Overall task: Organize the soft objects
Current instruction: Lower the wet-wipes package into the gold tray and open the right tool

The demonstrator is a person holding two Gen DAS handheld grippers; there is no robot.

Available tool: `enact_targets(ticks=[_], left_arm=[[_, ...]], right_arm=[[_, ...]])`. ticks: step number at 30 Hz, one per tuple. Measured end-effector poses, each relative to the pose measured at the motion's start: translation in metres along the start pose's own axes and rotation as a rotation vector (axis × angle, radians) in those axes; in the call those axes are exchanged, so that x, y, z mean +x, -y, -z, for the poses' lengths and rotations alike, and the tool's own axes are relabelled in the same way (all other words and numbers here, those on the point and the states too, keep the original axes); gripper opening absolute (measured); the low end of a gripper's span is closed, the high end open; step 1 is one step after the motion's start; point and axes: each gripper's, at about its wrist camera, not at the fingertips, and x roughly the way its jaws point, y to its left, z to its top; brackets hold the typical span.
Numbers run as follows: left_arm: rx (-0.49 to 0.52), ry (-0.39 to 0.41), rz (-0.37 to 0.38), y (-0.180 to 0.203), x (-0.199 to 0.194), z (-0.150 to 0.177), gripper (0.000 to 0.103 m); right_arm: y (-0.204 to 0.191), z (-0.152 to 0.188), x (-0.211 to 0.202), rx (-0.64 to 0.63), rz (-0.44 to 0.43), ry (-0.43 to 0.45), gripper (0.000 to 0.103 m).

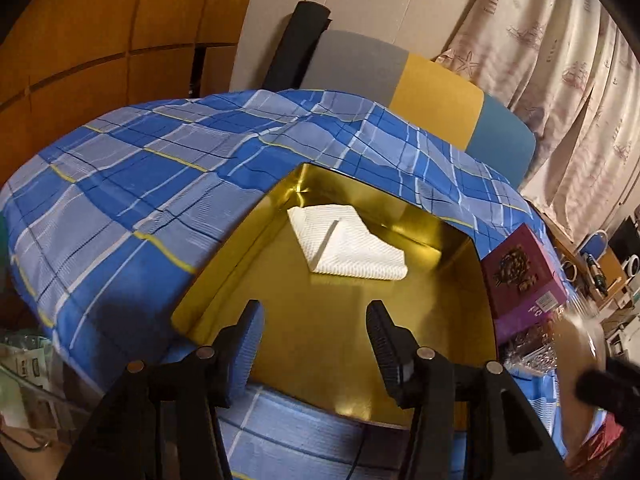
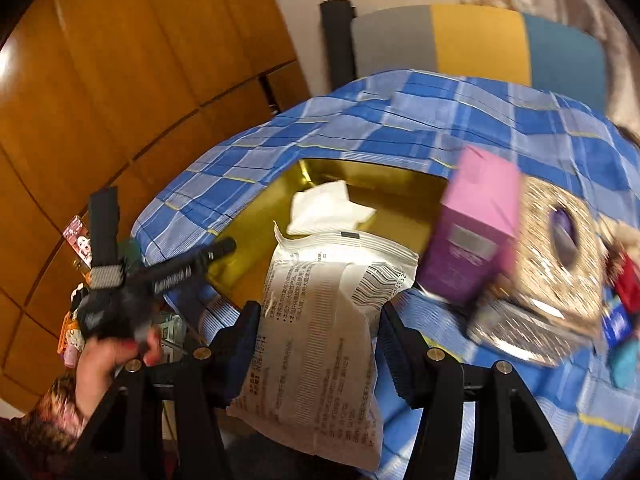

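The white printed pouch (image 2: 320, 340), clamped in the right gripper (image 2: 316, 344), is best lowered into the gold tray (image 2: 400, 196) at frame centre, beside the folded white cloth (image 2: 324, 208); the left gripper (image 1: 314, 340) is held wide and empty.

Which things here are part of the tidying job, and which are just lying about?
Job:
- gold tray
- white cloth in the tray
- white pack held in the right claw
- left claw, open and empty

Lying about:
- purple box
- patterned box
- plaid sheet
- chair
- curtain
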Motion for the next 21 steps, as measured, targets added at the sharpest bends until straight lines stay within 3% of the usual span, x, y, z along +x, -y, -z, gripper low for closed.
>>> enact_targets(ticks=[12, 21], left_arm=[[-0.056, 0.05, -0.036, -0.01, -0.036, 0.023, 0.054], [-0.097, 0.049, -0.052, -0.025, -0.034, 0.023, 0.054]], right_arm=[[-0.006, -0.047, 0.096, 0.008, 0.044, -0.11, 0.059], [-0.008, -0.091, 0.168, 0.022, 0.104, -0.149, 0.059]])
